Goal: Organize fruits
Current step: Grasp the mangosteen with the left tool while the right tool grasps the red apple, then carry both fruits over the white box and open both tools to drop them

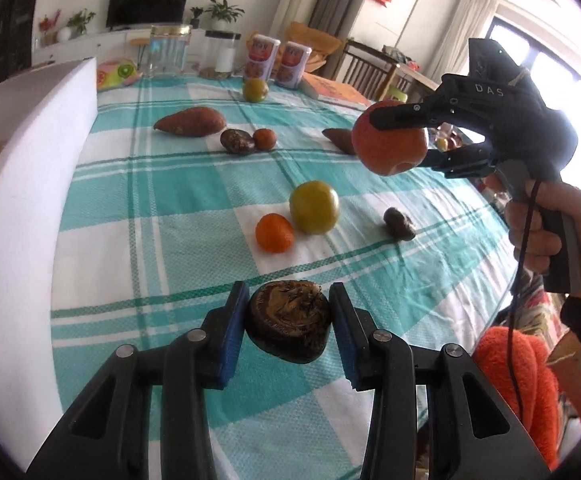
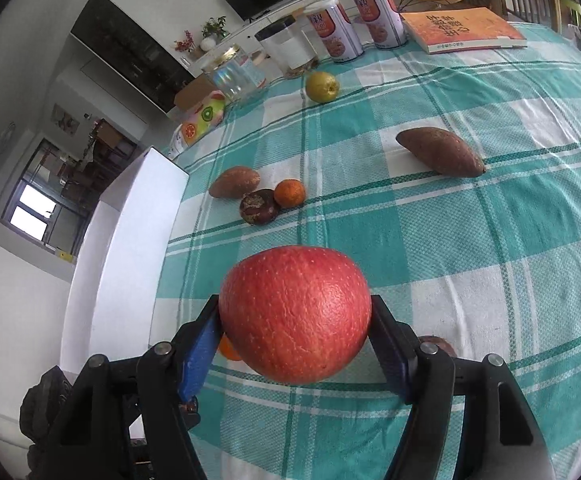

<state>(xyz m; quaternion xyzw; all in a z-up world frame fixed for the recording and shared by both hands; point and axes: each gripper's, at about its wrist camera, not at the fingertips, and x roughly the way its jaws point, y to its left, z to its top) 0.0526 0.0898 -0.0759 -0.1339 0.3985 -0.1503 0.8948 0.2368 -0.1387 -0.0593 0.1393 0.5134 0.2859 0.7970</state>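
Observation:
My left gripper (image 1: 288,320) is shut on a dark brown water chestnut (image 1: 288,324) just above the checked cloth. My right gripper (image 2: 294,332) is shut on a red apple (image 2: 295,314), held in the air; it also shows in the left wrist view (image 1: 388,142). On the cloth lie a green-yellow fruit (image 1: 314,207), a small orange (image 1: 274,233), a dark chestnut (image 1: 398,223), a sweet potato (image 1: 190,122), another chestnut (image 1: 237,142) beside a small orange (image 1: 264,139), and a pear (image 1: 255,90). A second sweet potato (image 2: 440,152) lies at the right.
A white box wall (image 1: 22,184) stands along the left of the table. Two cans (image 1: 278,62), glass jars (image 1: 169,50) and an orange book (image 2: 464,28) stand at the far end. The table edge (image 1: 486,280) runs down the right.

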